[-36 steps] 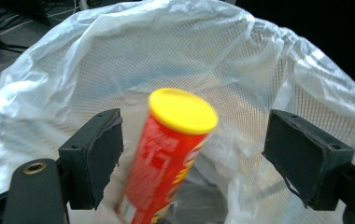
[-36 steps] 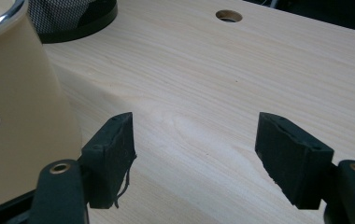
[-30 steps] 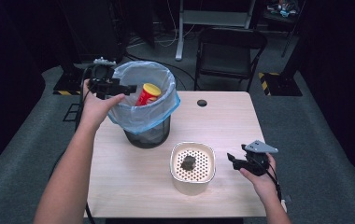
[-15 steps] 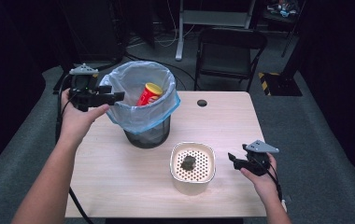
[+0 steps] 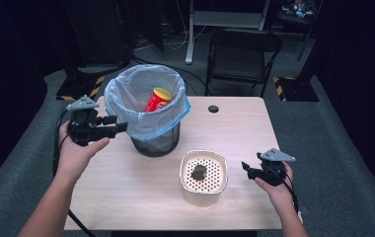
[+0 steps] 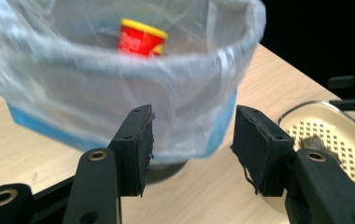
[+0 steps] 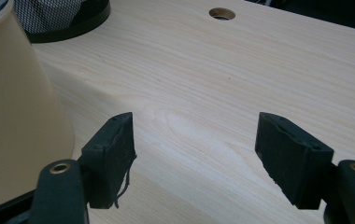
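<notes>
Left gripper point(image 5: 120, 127) just beside lined bin point(image 5: 148, 129), left rear of surface point(image 5: 141, 192). Fingers just narrowed, gap remaining, nothing between. Right gripper point(image 5: 247, 168) parted, empty. Advised: advance onto liner point(image 6: 119, 88) rim before clamping; avoid tipping bin.

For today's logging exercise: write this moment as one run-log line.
left gripper: jaws just closing, nothing between, beside lined bin | right gripper: open, empty, beside cream bowl | red can: inside bin
</notes>
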The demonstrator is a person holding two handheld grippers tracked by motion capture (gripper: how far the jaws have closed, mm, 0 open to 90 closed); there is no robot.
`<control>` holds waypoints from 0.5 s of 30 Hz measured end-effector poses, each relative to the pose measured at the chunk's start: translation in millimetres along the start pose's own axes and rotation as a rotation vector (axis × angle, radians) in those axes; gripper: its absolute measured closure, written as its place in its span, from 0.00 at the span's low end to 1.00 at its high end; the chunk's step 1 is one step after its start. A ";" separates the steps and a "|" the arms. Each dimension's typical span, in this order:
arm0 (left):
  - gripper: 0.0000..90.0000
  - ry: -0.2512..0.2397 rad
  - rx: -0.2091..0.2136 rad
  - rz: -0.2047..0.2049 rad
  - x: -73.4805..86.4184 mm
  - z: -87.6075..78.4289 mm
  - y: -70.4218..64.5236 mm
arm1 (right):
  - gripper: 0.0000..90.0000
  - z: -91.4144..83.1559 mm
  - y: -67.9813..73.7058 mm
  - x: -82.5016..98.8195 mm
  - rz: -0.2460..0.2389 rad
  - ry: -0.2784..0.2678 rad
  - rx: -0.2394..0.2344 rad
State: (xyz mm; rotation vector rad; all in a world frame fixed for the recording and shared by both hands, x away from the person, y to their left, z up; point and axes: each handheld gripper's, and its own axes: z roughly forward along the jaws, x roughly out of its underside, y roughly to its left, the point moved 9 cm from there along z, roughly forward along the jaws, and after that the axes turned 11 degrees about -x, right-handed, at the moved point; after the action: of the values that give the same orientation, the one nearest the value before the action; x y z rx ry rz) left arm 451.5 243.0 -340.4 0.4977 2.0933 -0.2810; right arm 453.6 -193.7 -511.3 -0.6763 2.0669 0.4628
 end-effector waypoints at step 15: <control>0.53 0.005 -0.024 -0.078 95.0 33.0 13.2 | 0.31 -1.2 -2.6 1.3 -0.005 0.002 0.002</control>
State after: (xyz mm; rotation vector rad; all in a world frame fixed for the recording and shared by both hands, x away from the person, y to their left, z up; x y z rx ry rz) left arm 436.5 264.8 -438.3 0.4040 2.1216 -0.2999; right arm 453.9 -196.8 -511.9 -0.6805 2.0670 0.4578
